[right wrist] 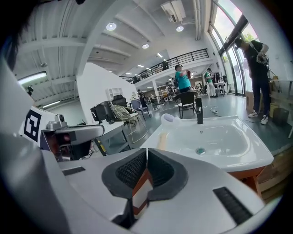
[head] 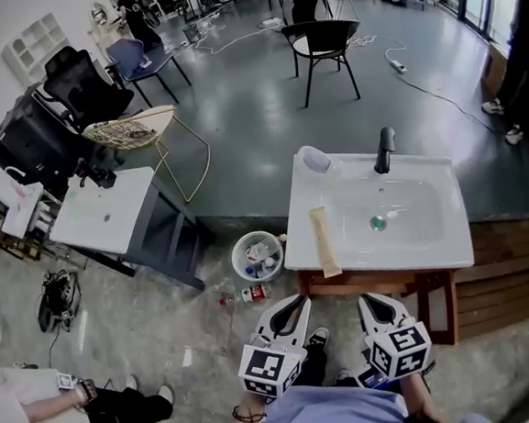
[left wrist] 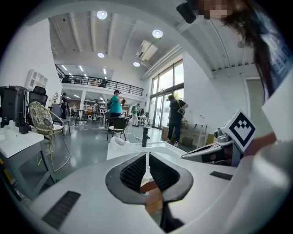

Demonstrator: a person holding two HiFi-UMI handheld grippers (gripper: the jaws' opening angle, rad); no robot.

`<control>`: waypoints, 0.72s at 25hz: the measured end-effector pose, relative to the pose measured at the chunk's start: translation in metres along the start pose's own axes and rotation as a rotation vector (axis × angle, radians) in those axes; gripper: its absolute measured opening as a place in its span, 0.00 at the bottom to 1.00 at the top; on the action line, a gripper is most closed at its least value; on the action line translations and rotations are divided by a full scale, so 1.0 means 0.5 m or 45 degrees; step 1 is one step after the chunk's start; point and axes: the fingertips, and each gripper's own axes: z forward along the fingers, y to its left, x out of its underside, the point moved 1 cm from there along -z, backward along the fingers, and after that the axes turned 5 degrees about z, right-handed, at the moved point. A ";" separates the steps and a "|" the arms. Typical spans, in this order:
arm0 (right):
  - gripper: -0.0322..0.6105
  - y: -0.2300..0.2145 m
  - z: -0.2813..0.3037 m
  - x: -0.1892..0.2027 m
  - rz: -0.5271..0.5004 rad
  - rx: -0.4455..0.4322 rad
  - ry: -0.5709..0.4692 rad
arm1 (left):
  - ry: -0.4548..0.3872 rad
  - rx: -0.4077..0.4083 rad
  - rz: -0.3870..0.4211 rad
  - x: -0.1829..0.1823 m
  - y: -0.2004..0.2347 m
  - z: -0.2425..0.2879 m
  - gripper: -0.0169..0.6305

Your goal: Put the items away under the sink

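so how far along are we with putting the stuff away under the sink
Nothing looks done yet: the long beige tube and the white cup lie on the ledge of the sink. Nothing is in hand: the left gripper and right gripper are both shut and empty, held short of the sink's front edge. Left to do: pick up both items and stow them underneath.

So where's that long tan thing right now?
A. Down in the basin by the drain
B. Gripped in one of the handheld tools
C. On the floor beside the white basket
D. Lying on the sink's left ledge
D: in the head view the long tan thing lies flat on the left ledge of the sink, beside the basin and not in it.
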 end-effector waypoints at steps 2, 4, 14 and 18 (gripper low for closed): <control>0.09 -0.011 0.029 -0.006 0.003 0.019 0.015 | 0.005 0.014 -0.008 0.004 0.021 0.019 0.06; 0.09 -0.020 0.058 -0.010 0.011 0.027 0.029 | 0.012 0.027 -0.015 0.010 0.038 0.035 0.06; 0.09 -0.043 0.227 -0.016 -0.015 0.001 0.121 | 0.056 0.087 -0.036 0.046 0.105 0.100 0.06; 0.33 -0.051 0.294 0.004 -0.025 -0.014 0.209 | 0.076 0.106 -0.044 0.056 0.119 0.117 0.06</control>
